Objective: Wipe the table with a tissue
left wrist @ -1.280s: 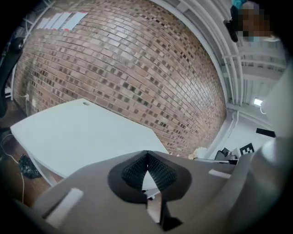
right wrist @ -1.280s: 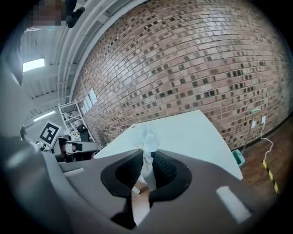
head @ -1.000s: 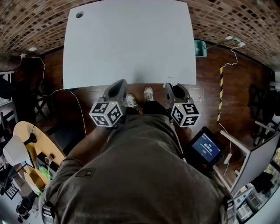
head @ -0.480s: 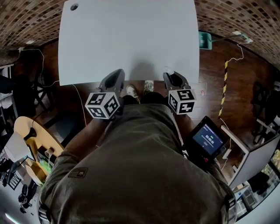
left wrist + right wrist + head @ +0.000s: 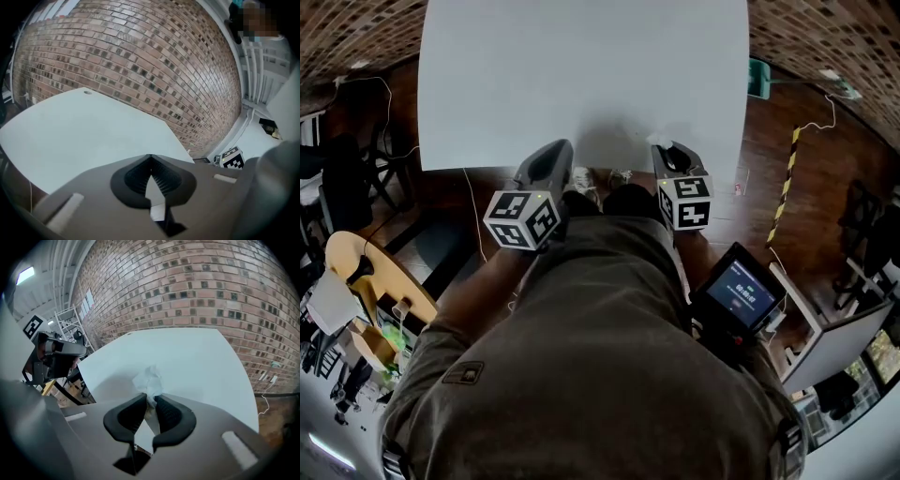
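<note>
My right gripper (image 5: 149, 398) has its fingers (image 5: 171, 416) pinched on a crumpled white tissue (image 5: 149, 379), which pokes out just past the tips at the near edge of the pale surface (image 5: 187, 357). I cannot tell whether it touches. My left gripper (image 5: 150, 158) sits alongside, fingers (image 5: 133, 178) pressed together on nothing. I judge the wiping barely begun, if at all: the tissue is in hand, but the whole surface ahead is left to cover.

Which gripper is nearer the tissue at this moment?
Right. The right gripper is shut on the tissue, over the table's near edge; the left gripper is shut and empty, off to the tissue's left.
</note>
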Tool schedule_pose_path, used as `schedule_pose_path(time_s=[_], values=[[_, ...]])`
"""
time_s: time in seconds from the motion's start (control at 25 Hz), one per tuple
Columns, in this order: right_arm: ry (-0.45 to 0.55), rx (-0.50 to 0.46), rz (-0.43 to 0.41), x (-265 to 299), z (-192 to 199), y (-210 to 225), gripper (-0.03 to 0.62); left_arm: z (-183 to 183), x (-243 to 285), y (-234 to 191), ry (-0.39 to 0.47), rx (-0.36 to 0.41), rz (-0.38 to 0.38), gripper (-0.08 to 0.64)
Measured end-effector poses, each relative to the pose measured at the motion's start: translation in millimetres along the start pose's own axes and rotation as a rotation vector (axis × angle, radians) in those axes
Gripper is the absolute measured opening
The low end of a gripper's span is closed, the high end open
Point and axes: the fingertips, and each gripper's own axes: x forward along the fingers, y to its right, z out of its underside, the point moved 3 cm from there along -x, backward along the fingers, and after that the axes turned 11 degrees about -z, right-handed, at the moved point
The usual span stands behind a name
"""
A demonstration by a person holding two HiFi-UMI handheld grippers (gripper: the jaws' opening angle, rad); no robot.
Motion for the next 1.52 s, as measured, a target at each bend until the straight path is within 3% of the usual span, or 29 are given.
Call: schedule_pose_path(time_s=[0.28, 0.92, 1.2, 1.52], values=[[-0.068, -0.014, -0.007, 25.6, 5.4, 5.5, 0.066, 0.8, 15.4, -16.1, -0.019, -0.011, -0.018, 0.002], [-0.106, -0.079, -0.023, 34.9, -9.6, -7.1, 0.074, -9.7, 5.8, -27.1, -0.007, -0.039, -0.040, 0.002], [-0.121, -0.122, -0.083, 64.4, -15.2, -34.3, 0.072, -8.3, -4.7, -58.7, 0.002, -0.061, -0.082, 0.002], [-0.147, -0.181, -0.178, 78.0, -17.6, -65.1, 0.071, -10.7, -16.7, -64.8, 0.011, -0.073, -0.113, 0.002]])
